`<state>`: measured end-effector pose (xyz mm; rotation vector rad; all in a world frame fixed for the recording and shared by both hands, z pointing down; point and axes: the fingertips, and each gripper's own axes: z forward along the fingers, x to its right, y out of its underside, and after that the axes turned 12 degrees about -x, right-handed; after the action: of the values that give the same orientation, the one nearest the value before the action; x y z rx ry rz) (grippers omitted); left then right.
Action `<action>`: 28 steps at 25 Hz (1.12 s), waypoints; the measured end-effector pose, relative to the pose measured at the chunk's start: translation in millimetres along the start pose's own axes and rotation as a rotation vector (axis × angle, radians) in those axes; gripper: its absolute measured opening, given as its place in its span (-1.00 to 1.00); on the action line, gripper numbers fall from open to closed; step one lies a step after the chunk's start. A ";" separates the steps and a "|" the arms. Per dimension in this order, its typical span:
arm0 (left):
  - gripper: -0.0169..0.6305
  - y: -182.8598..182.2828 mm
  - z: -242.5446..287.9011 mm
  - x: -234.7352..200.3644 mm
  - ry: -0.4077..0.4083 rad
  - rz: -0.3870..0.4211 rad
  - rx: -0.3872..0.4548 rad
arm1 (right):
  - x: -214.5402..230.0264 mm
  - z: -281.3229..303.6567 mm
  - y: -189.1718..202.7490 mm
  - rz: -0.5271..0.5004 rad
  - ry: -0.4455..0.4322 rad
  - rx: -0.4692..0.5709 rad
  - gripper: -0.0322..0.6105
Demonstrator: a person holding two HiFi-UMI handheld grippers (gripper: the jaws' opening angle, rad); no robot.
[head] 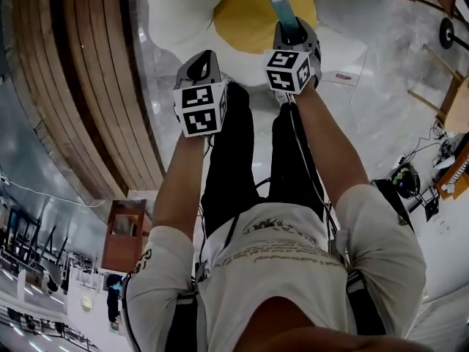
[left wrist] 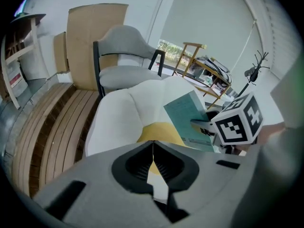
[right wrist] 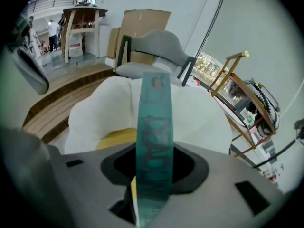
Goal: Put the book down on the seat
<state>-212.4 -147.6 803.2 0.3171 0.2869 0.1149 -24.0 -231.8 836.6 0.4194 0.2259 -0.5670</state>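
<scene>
A teal book (right wrist: 154,141) stands on edge between the jaws of my right gripper (right wrist: 153,175), spine towards the camera. In the head view the book (head: 279,0) sticks forward from that gripper (head: 292,28) over the yellow middle of the seat (head: 253,17). The seat (left wrist: 123,115) is a big white flower-shaped cushion chair with a yellow centre (right wrist: 114,137). From the left gripper view the book (left wrist: 190,118) hangs above the cushion beside the right gripper's marker cube (left wrist: 237,122). My left gripper (left wrist: 153,151) is shut with nothing in it, left of the right one, and hovers at the seat's near edge (head: 199,68).
Curved wooden steps (head: 80,86) run along the left. A grey armchair (left wrist: 126,56) and cardboard sheets (left wrist: 92,42) stand behind the seat. Wooden-framed chairs (right wrist: 242,94) and cables lie to the right on the glossy floor (head: 381,101).
</scene>
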 end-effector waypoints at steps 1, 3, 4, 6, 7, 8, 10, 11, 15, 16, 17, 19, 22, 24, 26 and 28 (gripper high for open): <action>-0.89 5.5 5.4 -3.2 0.002 -0.002 -0.006 | -3.0 7.9 1.7 -0.016 0.023 -0.006 -0.38; -0.89 11.6 16.1 -9.8 0.004 -0.004 -0.014 | -7.3 23.5 1.2 -0.048 0.074 -0.014 -0.38; -0.89 12.6 20.8 -13.1 0.005 -0.006 -0.014 | -9.5 31.5 -0.2 -0.066 0.100 -0.016 -0.38; -0.89 14.1 29.2 -19.4 0.006 -0.003 -0.011 | -16.3 48.0 -2.0 -0.107 0.147 -0.021 -0.38; -0.89 15.2 32.9 -22.2 0.008 0.002 -0.012 | -20.8 56.5 -1.7 -0.129 0.167 -0.025 -0.38; -0.89 16.7 36.3 -24.4 0.011 0.010 -0.016 | -25.4 64.9 -0.8 -0.151 0.185 -0.028 -0.38; -0.89 19.9 42.3 -28.1 0.019 0.032 -0.022 | -33.6 80.4 1.0 -0.199 0.226 -0.028 -0.39; -0.89 22.3 44.5 -30.3 0.020 0.043 -0.025 | -37.3 86.2 2.1 -0.226 0.250 -0.027 -0.39; -0.89 37.3 47.1 -44.2 0.012 0.052 -0.048 | -56.7 98.8 4.8 -0.328 0.327 -0.008 -0.39; -0.89 41.0 46.5 -48.4 0.011 0.048 -0.052 | -62.4 101.1 5.7 -0.353 0.348 -0.007 -0.39; -0.89 45.0 45.8 -52.0 0.010 0.044 -0.055 | -68.3 103.5 6.7 -0.381 0.370 -0.008 -0.39; -0.89 55.2 44.6 -56.5 0.010 0.037 -0.065 | -80.3 108.5 8.6 -0.434 0.401 -0.005 -0.39; -0.89 71.3 43.9 -56.3 0.016 0.033 -0.089 | -97.1 115.1 10.7 -0.492 0.419 -0.003 -0.39; -0.89 78.8 44.3 -56.3 0.022 0.034 -0.100 | -107.1 120.1 8.8 -0.531 0.437 0.006 -0.39; -0.89 84.9 44.8 -57.0 0.029 0.033 -0.106 | -116.2 124.6 6.8 -0.553 0.447 0.009 -0.39; -0.89 88.6 46.0 -57.0 0.037 0.035 -0.111 | -125.6 130.8 9.6 -0.543 0.414 -0.009 -0.36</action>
<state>-259.0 -86.1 888.4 0.2098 0.3110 0.1704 -109.8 -223.2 996.4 0.4663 0.7533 -1.0084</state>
